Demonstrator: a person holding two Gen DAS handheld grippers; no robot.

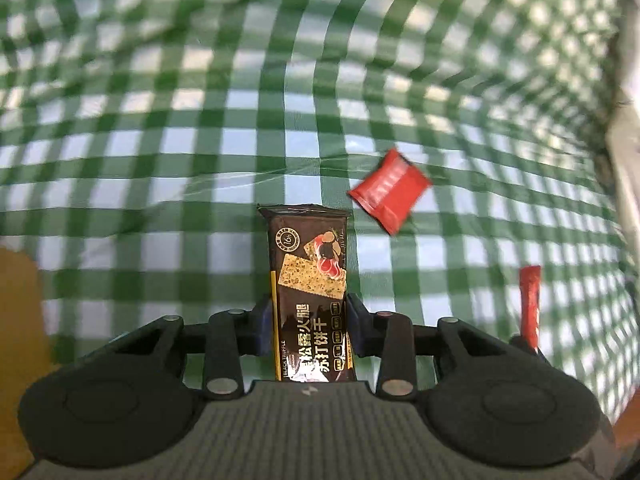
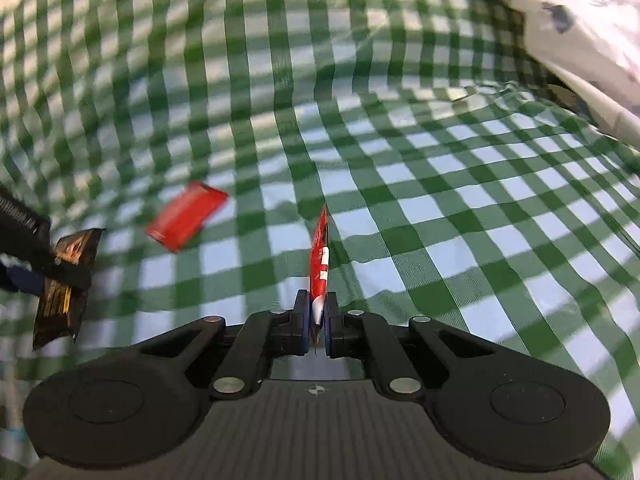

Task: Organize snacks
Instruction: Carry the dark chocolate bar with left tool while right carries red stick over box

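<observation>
My left gripper (image 1: 310, 314) is shut on a dark brown cracker packet (image 1: 310, 264), which stands upright between the pads above the green checked cloth (image 1: 200, 160). The same packet (image 2: 60, 280) shows at the left edge of the right wrist view. My right gripper (image 2: 316, 314) is shut on a thin red sachet (image 2: 319, 256), seen edge-on; in the left wrist view this sachet (image 1: 530, 300) appears at the far right. A red packet (image 1: 390, 190) lies flat on the cloth between the two grippers, also visible as the red packet (image 2: 186, 216) in the right wrist view.
The checked cloth (image 2: 440, 220) is wrinkled and covers the whole surface. A white printed fabric or bag (image 2: 580, 40) lies at the far right. A yellow-brown object (image 1: 16, 340) sits at the left edge of the left wrist view.
</observation>
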